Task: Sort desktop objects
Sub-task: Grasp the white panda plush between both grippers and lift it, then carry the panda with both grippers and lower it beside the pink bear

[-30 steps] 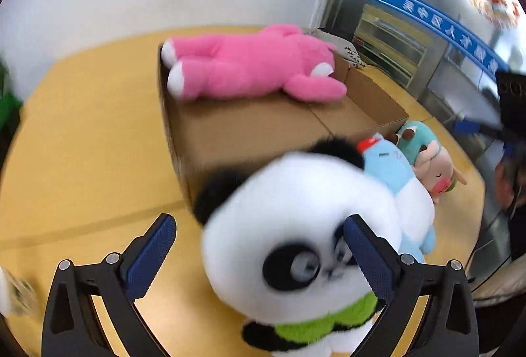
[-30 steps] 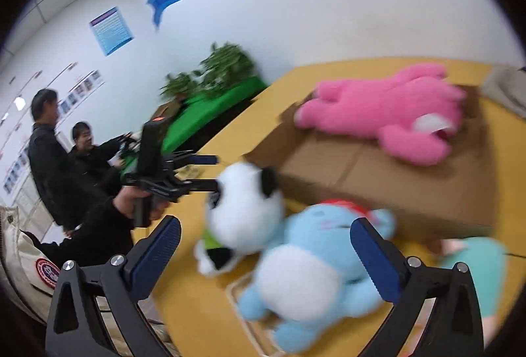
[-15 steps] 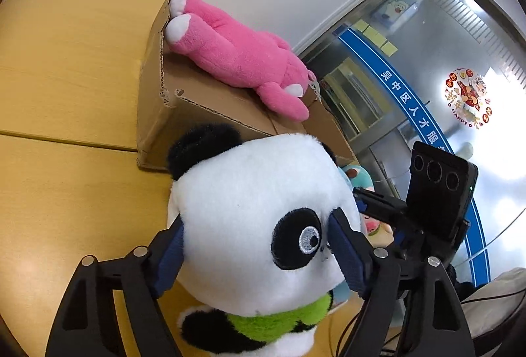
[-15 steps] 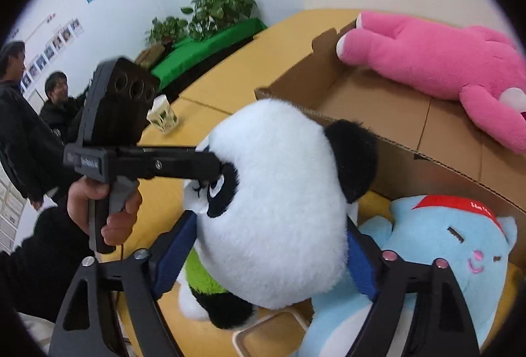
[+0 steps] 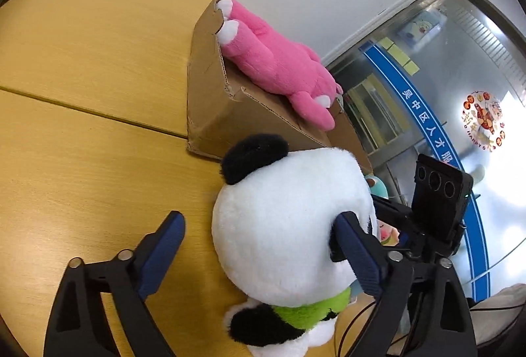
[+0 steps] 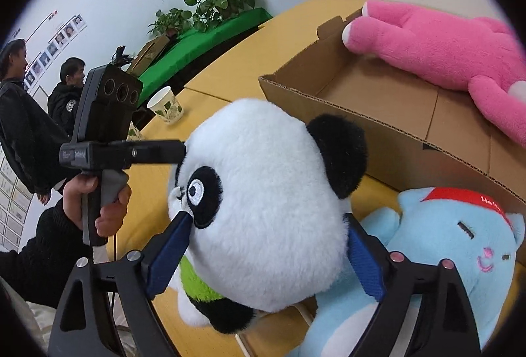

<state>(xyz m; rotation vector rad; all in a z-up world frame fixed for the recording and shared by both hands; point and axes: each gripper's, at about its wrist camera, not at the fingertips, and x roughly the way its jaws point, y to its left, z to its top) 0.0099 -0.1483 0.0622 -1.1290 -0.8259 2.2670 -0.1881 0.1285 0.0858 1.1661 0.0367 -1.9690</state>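
Grasping the panda plush [image 6: 263, 192] by the head with the right tool [image 6: 268, 220]: both blue pads against the white fur, one beside the eye patch at 8 o'clock, the other below the black ear at 4 o'clock, with the jaws opening all the same. Low over the yellow counter [image 5: 82, 61], green collar under the chin, black limbs at 6 o'clock; cannot tell whether resting on the wood or lifted off it. Just at 6 o'clock of the cardboard box [image 5: 210, 100], near its front wall.

Reaching in from the opposite side with the left tool [image 5: 259, 218], released and opening: one pad sunk into the side of the head at 3 o'clock, the other standing clear of the fur at 9 o'clock above bare counter (so only part of the head between the jaws). Gripped by a hand [image 6: 95, 202] in a dark sleeve, at 9 o'clock in the right wrist view.

Lying across the open top of the cardboard box, a pink plush [image 5: 273, 61], white-tipped feet over the torn corner at 12 o'clock. Just beside the panda plush at 4 o'clock, a blue plush [image 6: 460, 242] with a red cap, close against the box wall. Well apart at 11 o'clock, a paper cup [image 6: 166, 108] upright on the counter.
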